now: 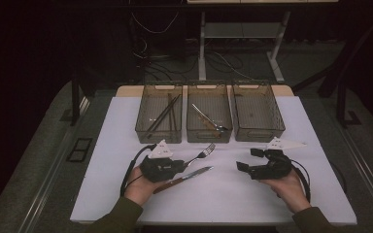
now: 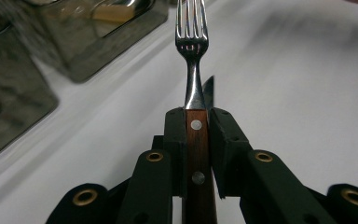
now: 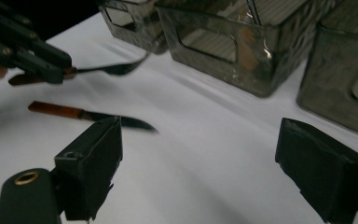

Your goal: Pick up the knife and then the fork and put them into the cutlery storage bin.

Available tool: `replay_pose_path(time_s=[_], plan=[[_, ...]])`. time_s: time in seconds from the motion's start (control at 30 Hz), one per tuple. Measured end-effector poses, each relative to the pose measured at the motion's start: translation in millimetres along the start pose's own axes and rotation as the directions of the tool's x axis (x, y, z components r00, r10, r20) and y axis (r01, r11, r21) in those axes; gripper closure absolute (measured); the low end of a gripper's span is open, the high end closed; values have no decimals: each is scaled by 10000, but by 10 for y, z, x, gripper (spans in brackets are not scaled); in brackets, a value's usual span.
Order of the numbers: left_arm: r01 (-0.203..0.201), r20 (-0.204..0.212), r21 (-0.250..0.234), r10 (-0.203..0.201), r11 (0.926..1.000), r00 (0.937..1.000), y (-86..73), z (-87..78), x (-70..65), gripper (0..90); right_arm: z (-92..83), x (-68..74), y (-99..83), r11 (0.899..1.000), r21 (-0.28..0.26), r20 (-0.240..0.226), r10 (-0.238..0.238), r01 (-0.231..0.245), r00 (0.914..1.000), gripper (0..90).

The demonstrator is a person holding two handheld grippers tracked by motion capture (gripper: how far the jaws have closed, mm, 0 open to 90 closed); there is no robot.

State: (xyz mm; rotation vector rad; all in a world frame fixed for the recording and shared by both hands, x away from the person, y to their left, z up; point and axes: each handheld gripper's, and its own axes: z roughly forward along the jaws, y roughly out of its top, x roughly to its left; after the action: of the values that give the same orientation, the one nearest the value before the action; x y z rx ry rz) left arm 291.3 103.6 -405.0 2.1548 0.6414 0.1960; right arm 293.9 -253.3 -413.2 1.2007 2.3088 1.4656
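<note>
A fork (image 2: pixel 192 51) with a wooden handle is held above the white table, its tines pointing toward the bins. My left gripper (image 2: pixel 196 122) is shut on that handle; from above the gripper (image 1: pixel 179 164) sits left of centre, with the fork (image 1: pixel 202 154) sticking out to its right. A knife (image 1: pixel 184 178) with a wooden handle lies flat on the table just below the fork. In the right gripper view the knife (image 3: pixel 89 115) lies at the left. My right gripper (image 1: pixel 247 160) stands open right of centre, nothing between its jaws.
Three smoky transparent bins stand in a row at the back: the left bin (image 1: pixel 159 112) holds dark chopsticks, the middle bin (image 1: pixel 209 112) holds a spoon and other cutlery, the right bin (image 1: pixel 257 110) looks empty. The white table top (image 1: pixel 223 194) ends at the front near my forearms.
</note>
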Motion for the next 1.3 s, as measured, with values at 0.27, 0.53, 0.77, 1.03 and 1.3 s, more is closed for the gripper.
replay_pose_path(time_s=[0.27, 0.53, 0.77, 1.03, 1.3], plan=[[-206, 92, -80, 207, 9998, 9997, 152, 160, -212, 771, 171, 20, 141, 9986, -324, -684, 394, -417, 9969, 234], [-514, -42, -48, 513, 9987, 9987, 241, 261, -350, 771, 335, -18, 189, 9935, -331, -1253, 1042, -1092, 9866, 406], [-546, -272, -282, 538, 9981, 9982, 251, 248, -355, 771, 425, -61, 181, 9856, -79, -1714, 1653, -1692, 9712, 514], [-624, -366, -328, 612, 9975, 9975, 239, 255, -346, 771, 450, -70, 189, 9783, -309, -2327, 1921, -2047, 9534, 728], [-571, -263, -453, 559, 9973, 9981, 224, 278, -332, 767, 397, -55, 277, 9723, -912, -2693, 1840, -2152, 9453, 832]])
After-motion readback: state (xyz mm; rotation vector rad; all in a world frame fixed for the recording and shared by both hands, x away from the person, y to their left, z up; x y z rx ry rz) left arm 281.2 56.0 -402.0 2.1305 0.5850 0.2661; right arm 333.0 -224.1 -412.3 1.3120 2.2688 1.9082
